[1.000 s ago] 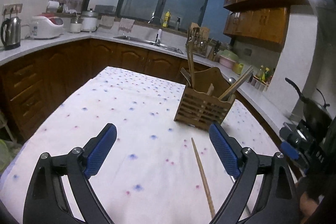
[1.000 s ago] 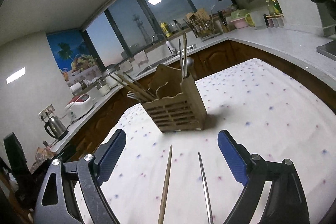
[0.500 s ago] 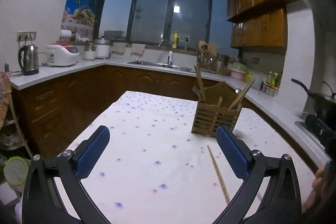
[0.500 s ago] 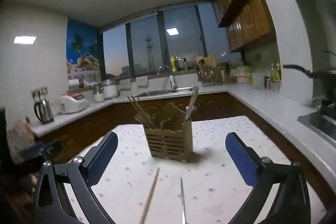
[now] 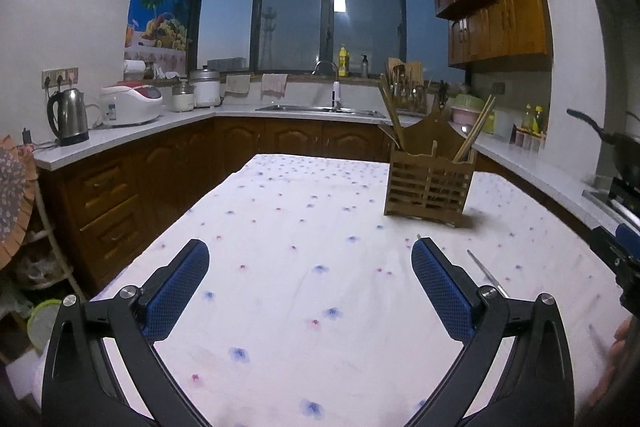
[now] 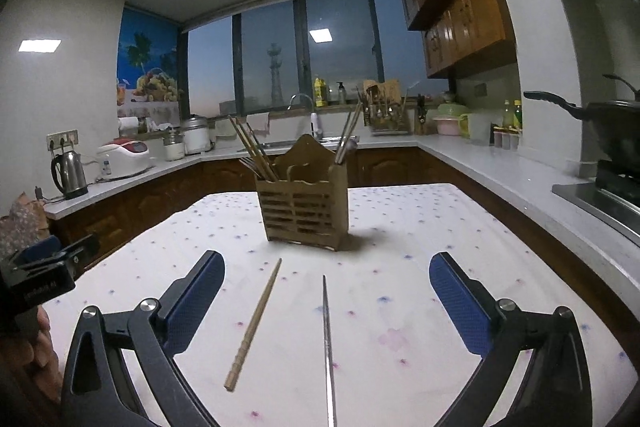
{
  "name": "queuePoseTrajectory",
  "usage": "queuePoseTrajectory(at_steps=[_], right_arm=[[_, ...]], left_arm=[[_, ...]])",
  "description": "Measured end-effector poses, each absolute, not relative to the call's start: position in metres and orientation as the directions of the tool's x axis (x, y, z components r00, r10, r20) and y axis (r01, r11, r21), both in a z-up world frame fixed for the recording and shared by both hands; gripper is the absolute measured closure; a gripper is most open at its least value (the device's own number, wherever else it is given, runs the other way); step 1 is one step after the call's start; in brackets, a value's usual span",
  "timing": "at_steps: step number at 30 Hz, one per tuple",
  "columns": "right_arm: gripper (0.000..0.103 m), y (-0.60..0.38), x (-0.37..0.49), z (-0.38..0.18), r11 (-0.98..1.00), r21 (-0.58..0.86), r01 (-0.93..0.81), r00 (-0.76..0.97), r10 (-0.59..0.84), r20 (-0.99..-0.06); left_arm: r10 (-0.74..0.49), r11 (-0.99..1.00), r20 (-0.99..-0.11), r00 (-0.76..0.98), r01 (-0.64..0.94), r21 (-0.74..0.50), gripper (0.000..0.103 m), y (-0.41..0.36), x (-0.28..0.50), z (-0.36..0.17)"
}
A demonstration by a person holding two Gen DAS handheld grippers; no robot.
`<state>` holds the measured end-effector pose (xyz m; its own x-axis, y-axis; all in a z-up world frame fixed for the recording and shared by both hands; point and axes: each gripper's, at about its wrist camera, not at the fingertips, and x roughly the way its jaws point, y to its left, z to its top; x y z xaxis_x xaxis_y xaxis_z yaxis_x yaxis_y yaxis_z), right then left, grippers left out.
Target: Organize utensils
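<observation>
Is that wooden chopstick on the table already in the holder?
No, out: the wooden chopstick lies flat on the tablecloth, short of the holder.

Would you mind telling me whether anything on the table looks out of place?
Yes: two chopsticks lie loose on the tablecloth in front of the wooden utensil holder instead of standing in it: a wooden chopstick and a metal chopstick, side by side but apart. The holder itself stands upright.

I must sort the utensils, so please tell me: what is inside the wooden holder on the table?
The wooden holder shows wooden chopsticks leaning left and metal utensils on its right side. Their lower ends are hidden behind its slats.
</observation>
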<state>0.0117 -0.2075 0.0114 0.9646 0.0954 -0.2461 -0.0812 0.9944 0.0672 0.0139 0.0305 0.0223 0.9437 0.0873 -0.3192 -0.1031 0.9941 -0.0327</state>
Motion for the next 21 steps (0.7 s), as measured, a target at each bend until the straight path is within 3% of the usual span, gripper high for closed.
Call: queuePoseTrajectory(at_steps=[21], right_arm=[[0.000,-0.221,0.004,-0.006,0.996,0.072,-0.057,0.961,0.074,-0.265]], left_arm=[[0.117,0.993,-0.329,0.937,-0.111,0.037,0.000,0.010,0.009,0.009]])
